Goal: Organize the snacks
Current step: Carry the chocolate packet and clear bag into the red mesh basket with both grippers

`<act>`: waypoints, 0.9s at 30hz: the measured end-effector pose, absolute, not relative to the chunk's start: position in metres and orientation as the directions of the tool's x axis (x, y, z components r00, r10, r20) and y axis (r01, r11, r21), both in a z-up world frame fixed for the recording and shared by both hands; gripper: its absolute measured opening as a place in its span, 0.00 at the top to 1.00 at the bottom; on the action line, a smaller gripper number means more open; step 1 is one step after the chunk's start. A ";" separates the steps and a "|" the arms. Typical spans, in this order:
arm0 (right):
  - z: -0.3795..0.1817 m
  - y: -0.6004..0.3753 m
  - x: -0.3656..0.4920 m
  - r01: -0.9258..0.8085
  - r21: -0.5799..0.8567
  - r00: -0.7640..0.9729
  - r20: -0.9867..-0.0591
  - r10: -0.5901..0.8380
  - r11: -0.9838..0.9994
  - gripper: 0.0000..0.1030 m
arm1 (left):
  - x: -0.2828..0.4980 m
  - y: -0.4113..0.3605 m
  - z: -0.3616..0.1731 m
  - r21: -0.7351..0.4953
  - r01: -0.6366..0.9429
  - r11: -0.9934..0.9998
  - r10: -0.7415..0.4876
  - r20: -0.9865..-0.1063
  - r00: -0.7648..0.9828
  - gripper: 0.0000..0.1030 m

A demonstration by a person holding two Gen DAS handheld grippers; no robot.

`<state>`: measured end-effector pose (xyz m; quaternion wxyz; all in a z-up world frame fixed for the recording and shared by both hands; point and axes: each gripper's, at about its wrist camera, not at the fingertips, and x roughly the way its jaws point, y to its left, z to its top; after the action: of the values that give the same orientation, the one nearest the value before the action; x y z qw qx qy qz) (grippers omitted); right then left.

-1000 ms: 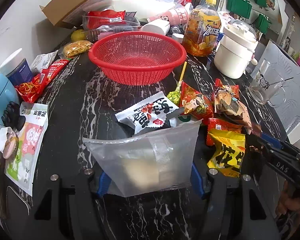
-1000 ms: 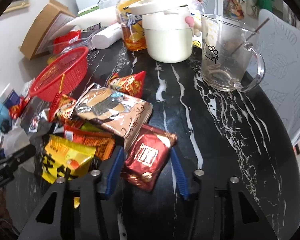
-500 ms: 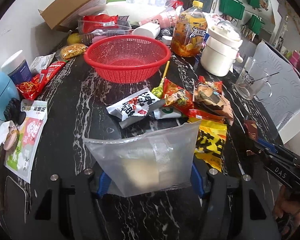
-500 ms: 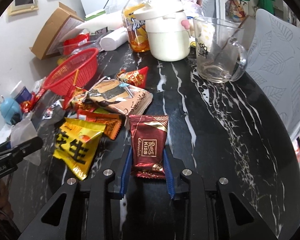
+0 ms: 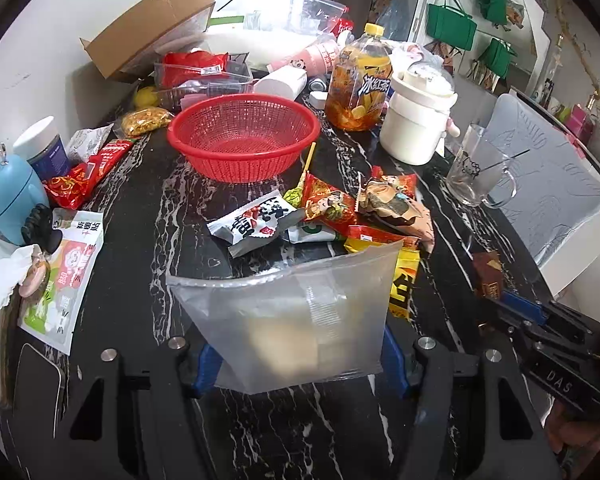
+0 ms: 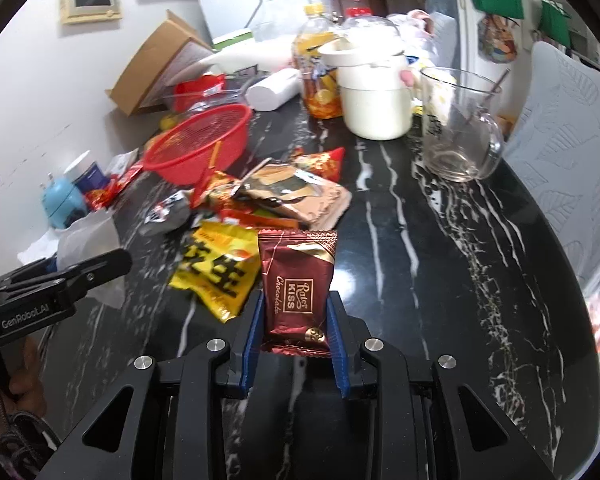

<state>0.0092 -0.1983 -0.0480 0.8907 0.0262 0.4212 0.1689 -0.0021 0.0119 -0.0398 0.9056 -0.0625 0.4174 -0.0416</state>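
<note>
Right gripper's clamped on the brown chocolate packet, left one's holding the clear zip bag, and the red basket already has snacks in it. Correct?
Not quite: the red basket is empty, as the left wrist view shows through its mesh. The rest holds: the right gripper is clamped on the brown chocolate packet, and the left gripper holds the clear zip bag.

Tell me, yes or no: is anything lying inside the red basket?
No. In the left wrist view the red basket shows only its bare mesh bottom.
</note>
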 end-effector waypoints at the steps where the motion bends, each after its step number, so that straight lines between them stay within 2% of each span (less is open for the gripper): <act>1: -0.047 -0.197 0.008 -0.288 0.191 0.586 -0.740 0.330 0.939 0.71 | -0.004 0.011 -0.039 -0.148 0.024 0.989 -0.128 -0.750 0.649 0.38; 11: -0.035 -0.179 0.007 -0.370 0.200 0.569 -0.724 0.391 0.907 0.71 | -0.009 0.017 -0.027 -0.175 0.015 0.984 -0.139 -0.720 0.680 0.38; 27: 0.008 -0.147 0.042 -0.492 0.207 0.573 -0.654 0.494 0.845 0.71 | 0.025 0.031 0.017 -0.183 0.002 0.983 -0.118 -0.622 0.774 0.38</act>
<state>0.0417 -0.1468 0.0085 0.8869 0.0013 0.3689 0.2780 0.0255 0.0311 0.0174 0.9380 -0.0863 0.3343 -0.0321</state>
